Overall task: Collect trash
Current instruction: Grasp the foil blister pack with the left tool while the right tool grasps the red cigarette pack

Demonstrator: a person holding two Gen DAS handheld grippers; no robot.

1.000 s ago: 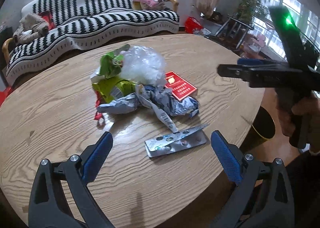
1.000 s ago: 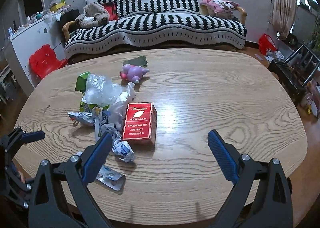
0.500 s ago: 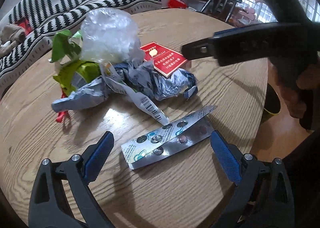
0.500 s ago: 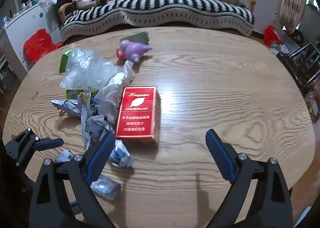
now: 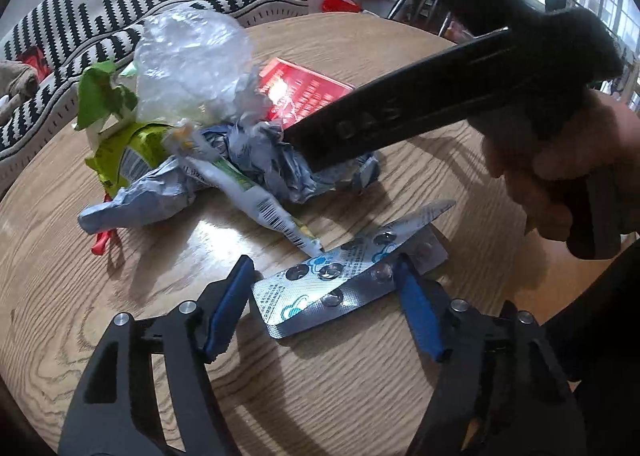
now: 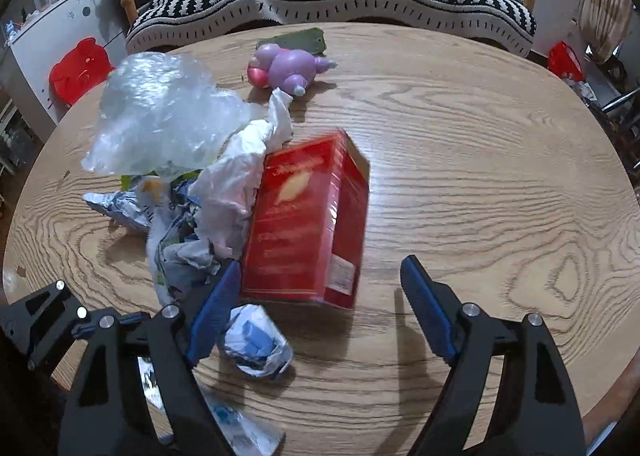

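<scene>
From the left wrist, the left gripper (image 5: 324,296) hung low over the wooden table (image 5: 360,396), its jaws closing around a foil blister pack (image 5: 340,292) that lay flat between the blue pads; the right pad seemed to meet the pack's edge, the left stood just clear of it; beyond lay the trash heap — a crumpled clear plastic bag (image 5: 188,59), a green wrapper (image 5: 132,151), grey-blue crumpled paper (image 5: 256,163); a hand (image 5: 560,167) held the right gripper's black body across the view.

From the right wrist, the right gripper (image 6: 320,296) was closing too — a red cigarette box (image 6: 308,223) sat tilted between its pads, neither pad pressing it; a crumpled white-and-blue wrapper (image 6: 256,344) lay just beside the left pad; a purple toy (image 6: 288,69) rested near the far edge.
</scene>
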